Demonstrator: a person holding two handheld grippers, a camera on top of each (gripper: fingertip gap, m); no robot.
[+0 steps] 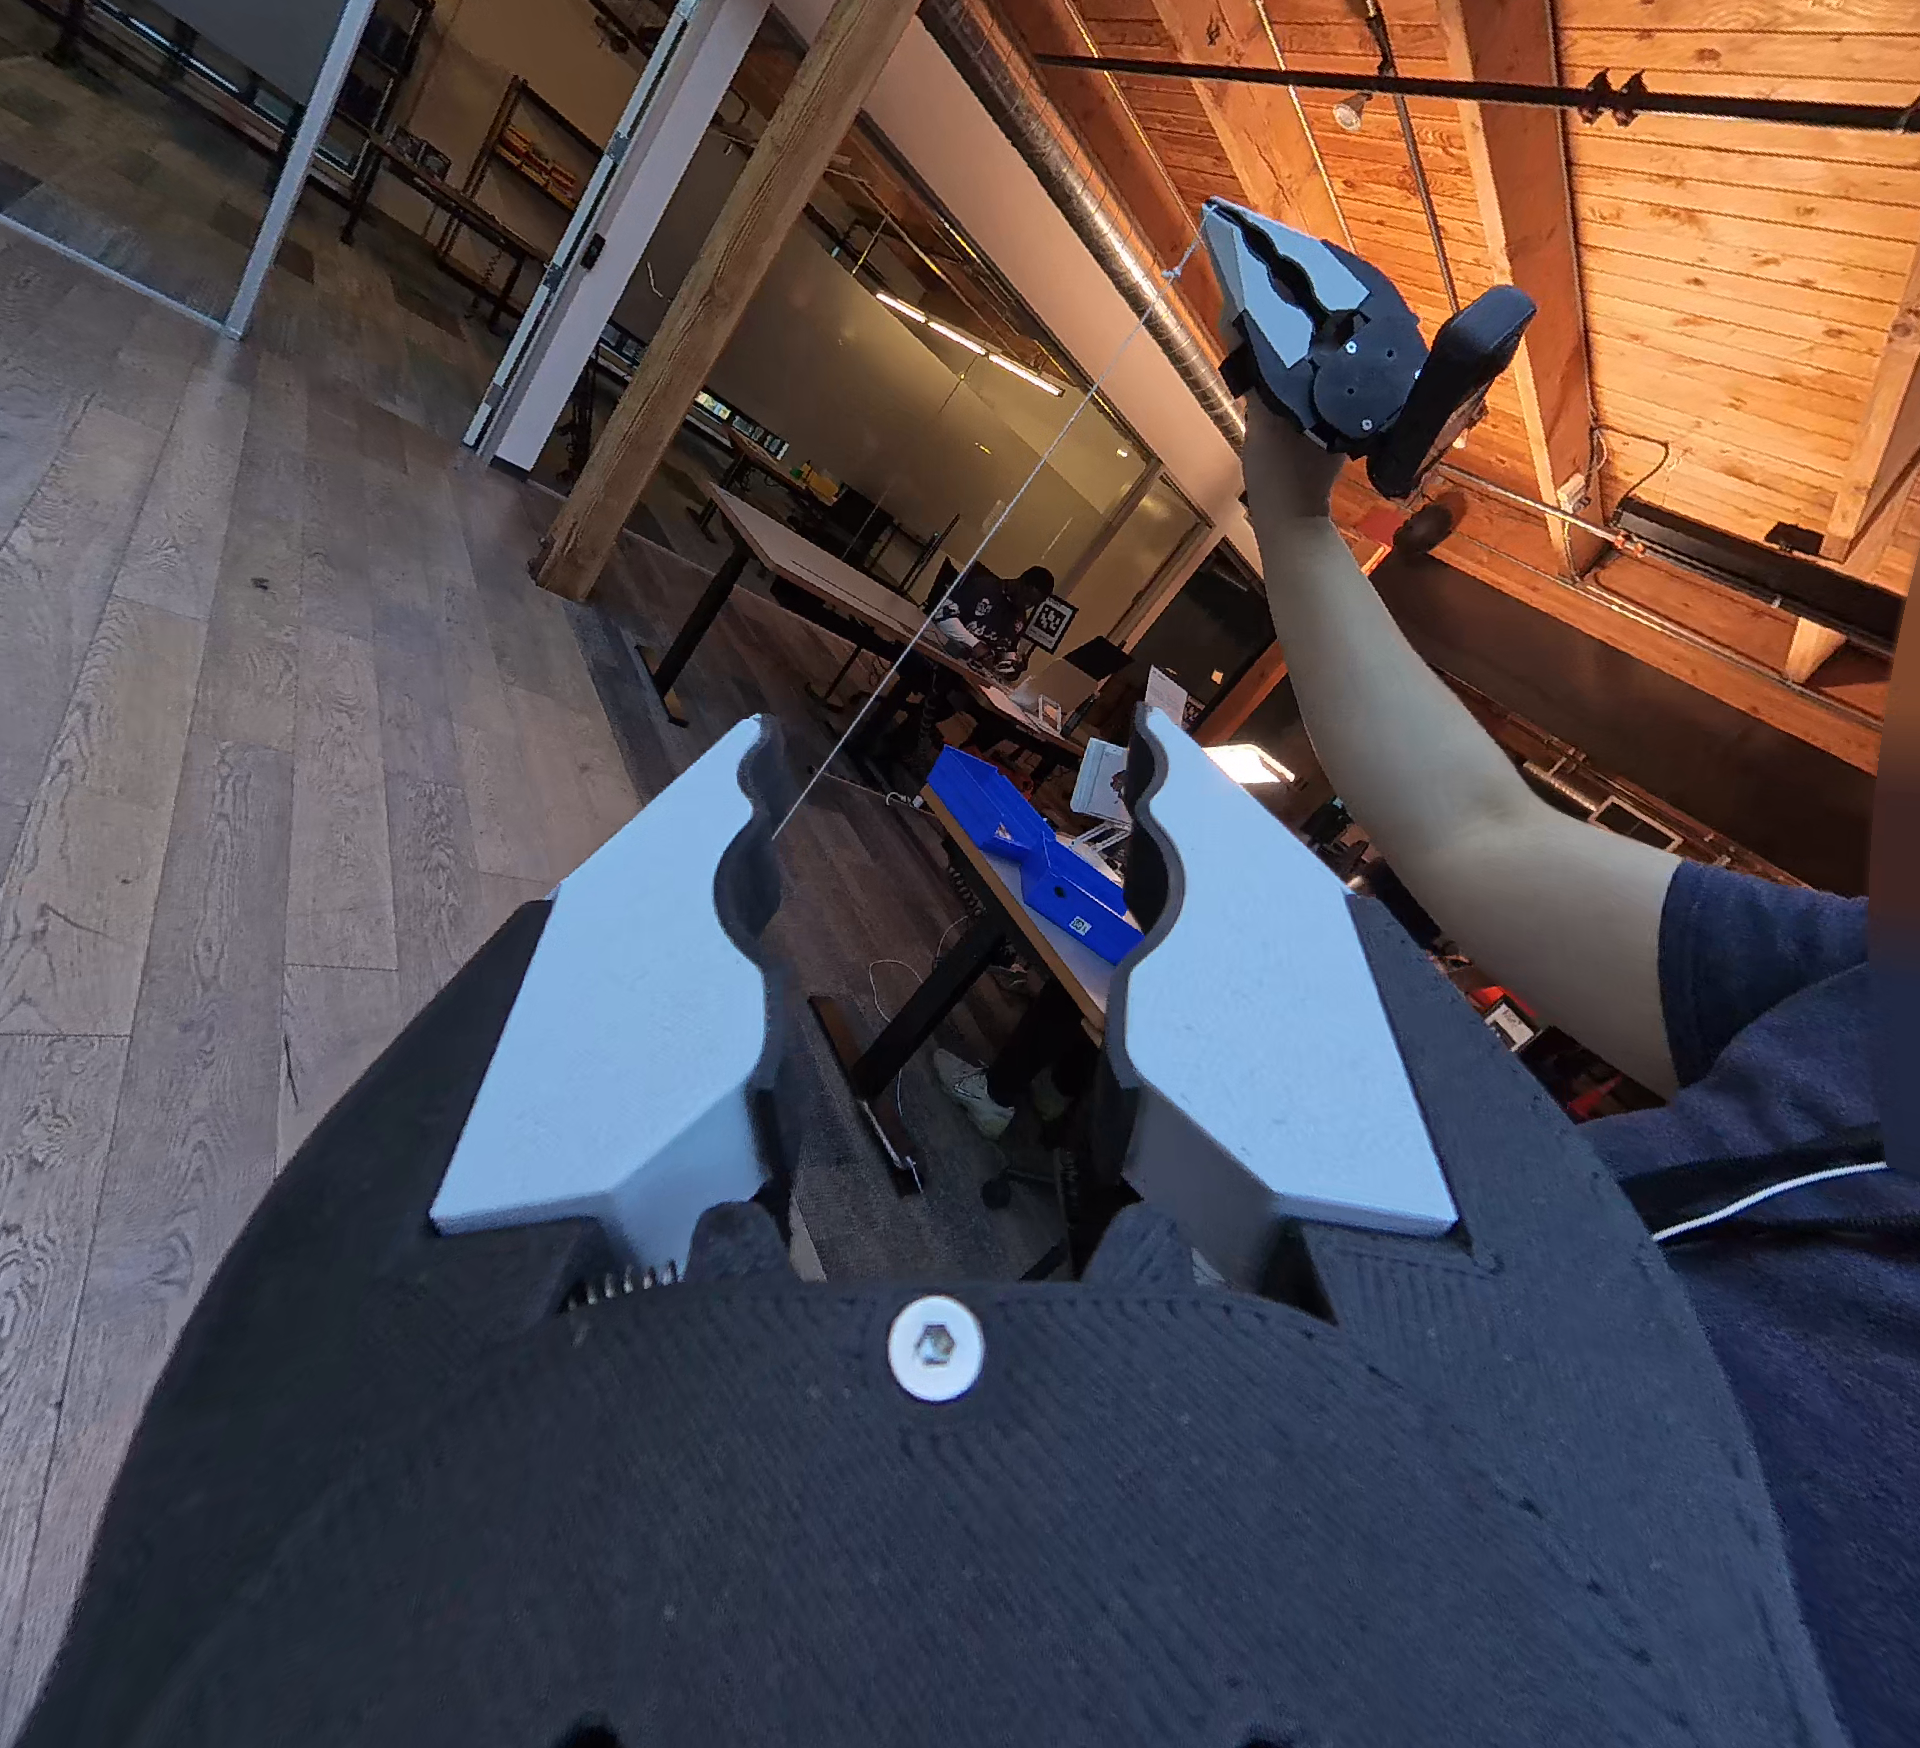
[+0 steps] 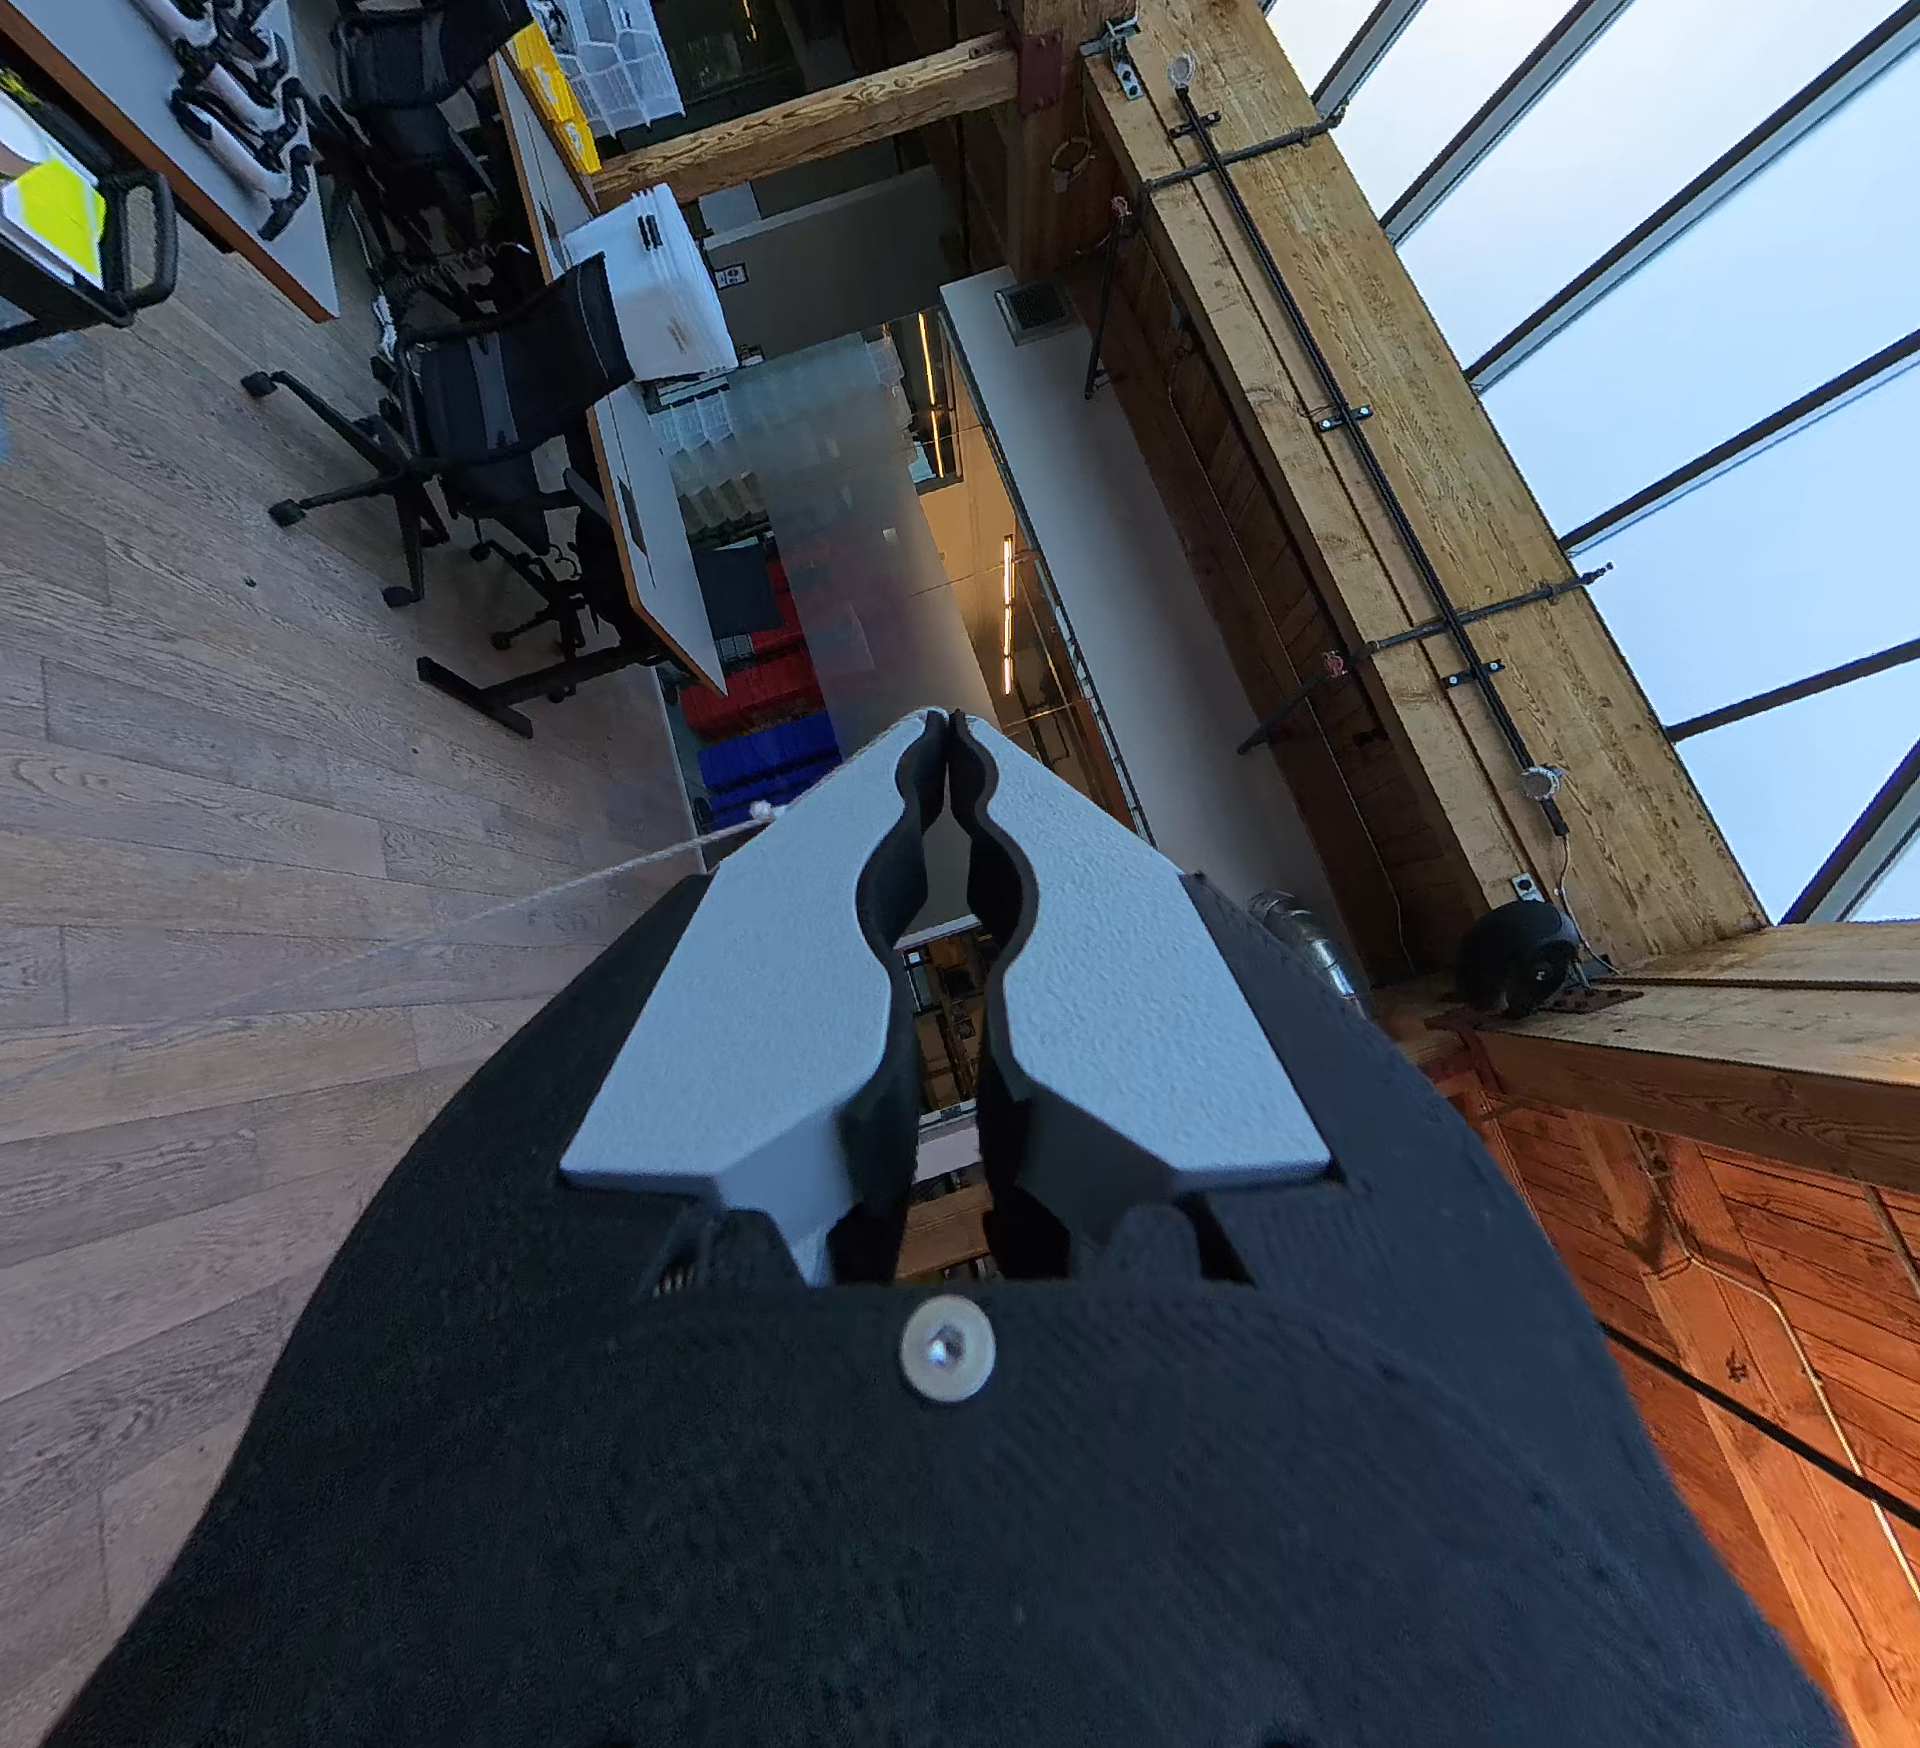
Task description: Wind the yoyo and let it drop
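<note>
The thin white yoyo string (image 1: 997, 535) runs taut from my raised right gripper (image 1: 1214, 210) down to my left gripper (image 1: 951, 742), where it ends behind the inner edge of the left finger (image 1: 623, 971). The left jaws stand wide apart with nothing between them. The yoyo body shows in neither view. In the right wrist view my right gripper (image 2: 948, 717) is shut at the tips, and the string (image 2: 623, 867), with a small knot, comes out from behind its left finger and slants down to the left. A bare arm (image 1: 1455, 763) holds the right gripper high.
A wooden post (image 1: 748, 244) stands ahead on the plank floor. A table (image 1: 1049, 929) with blue bins (image 1: 1039, 846) lies below the left gripper. Office chairs (image 2: 488, 410) and long tables (image 2: 644, 514) lie far below the right gripper, and ceiling beams (image 2: 1351, 410) are to its right. The left gripper's tips are roughly 45 centimetres from the right gripper's.
</note>
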